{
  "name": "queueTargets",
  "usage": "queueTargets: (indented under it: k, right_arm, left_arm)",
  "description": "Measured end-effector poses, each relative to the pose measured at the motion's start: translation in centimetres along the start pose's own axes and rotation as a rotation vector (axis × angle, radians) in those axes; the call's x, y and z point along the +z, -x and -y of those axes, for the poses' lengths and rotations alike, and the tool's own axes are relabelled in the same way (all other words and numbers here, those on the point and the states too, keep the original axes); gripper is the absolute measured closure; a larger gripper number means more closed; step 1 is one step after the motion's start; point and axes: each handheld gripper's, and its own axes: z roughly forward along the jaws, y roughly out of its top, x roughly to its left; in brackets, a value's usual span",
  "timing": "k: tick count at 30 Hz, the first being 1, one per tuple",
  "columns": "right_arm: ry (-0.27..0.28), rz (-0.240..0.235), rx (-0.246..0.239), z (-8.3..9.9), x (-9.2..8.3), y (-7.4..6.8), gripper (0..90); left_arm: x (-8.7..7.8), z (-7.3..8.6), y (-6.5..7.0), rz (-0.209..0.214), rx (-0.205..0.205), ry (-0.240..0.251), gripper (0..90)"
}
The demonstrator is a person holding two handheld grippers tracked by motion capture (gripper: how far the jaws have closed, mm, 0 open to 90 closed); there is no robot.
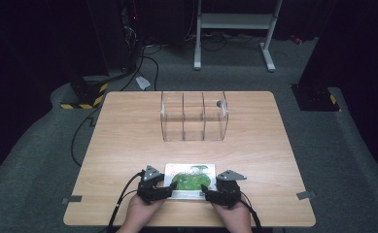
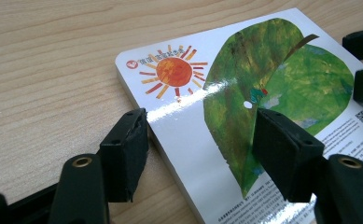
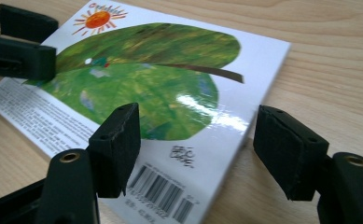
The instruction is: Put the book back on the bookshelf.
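Board book [image 1: 190, 180] lies flat, back cover up, at the near edge of the tabletop [image 1: 128, 145], between the two hands. Green leaf picture, small sun and a barcode show on the cover.

Left tool [image 1: 153, 187] sits at the book's left edge; in the left gripper view its jaws stand apart, one pad on the wood just beside the book's edge, the other over the cover. Not pressing on it. Right tool [image 1: 221, 190] sits at the book's right edge, jaws likewise apart and straddling a corner, nothing clamped.

Clear three-bay organiser [image 1: 194, 116] stands well apart at the far middle of the tabletop, a small dark thing in its right bay.

Step in hand, as I judge it: lining up for a pickup, no grip yet. Next move calls for getting a pad under the thin edge, closing on it, then raising the book upright, likely for one of the bays
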Motion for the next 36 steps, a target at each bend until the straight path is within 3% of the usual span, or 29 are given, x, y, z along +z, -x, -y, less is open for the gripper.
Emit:
queueTargets:
  k: [2,5,9,16,18,19,24,26,30,34,36]
  right_arm:
    - [0.000,0.010,0.004,0.0,0.0,-0.1,30.8]
    - [0.014,0.017,0.010,0.2,0.1,-0.2,30.8]
    - [0.015,0.017,0.009,0.2,0.0,-0.2,30.8]
    - [0.019,0.016,0.012,0.3,0.0,-0.3,30.9]
    - [0.020,0.016,0.005,0.3,0.1,-0.2,30.8]
    - [0.017,0.013,0.005,0.2,0.0,-0.2,30.8]
    - [0.008,0.007,0.019,0.2,0.0,-0.1,30.7]
    - [0.013,0.003,0.019,0.2,0.0,0.0,30.7]
    - [0.014,0.003,0.024,0.2,0.0,0.0,30.7]
    - [0.015,0.002,0.028,0.2,0.0,-0.1,30.7]
    - [0.020,-0.002,0.029,0.2,0.0,0.0,30.7]
  left_arm:
    - [-0.1,-0.1,0.1,-0.004,-0.010,0.008,37.9]
    - [-0.5,-0.3,0.6,-0.016,0.017,0.021,38.0]
    - [-0.5,-0.3,0.6,-0.020,0.023,0.020,38.3]
    - [-0.6,-0.3,0.2,0.005,0.009,0.032,40.7]
    - [-0.5,-0.2,-0.1,-0.009,-0.023,0.023,42.2]
    - [0.0,-0.1,-0.4,0.006,-0.066,-0.001,41.6]
    - [-0.3,-0.3,0.1,-0.017,-0.071,0.036,43.7]
    - [-0.9,-0.5,0.1,-0.006,-0.080,0.085,45.4]
    - [-1.3,-0.6,0.4,-0.014,-0.059,0.109,45.3]
    - [-1.7,-0.6,0.4,0.004,-0.067,0.142,45.7]
    - [-2.2,-0.7,0.2,0.032,-0.090,0.178,48.4]
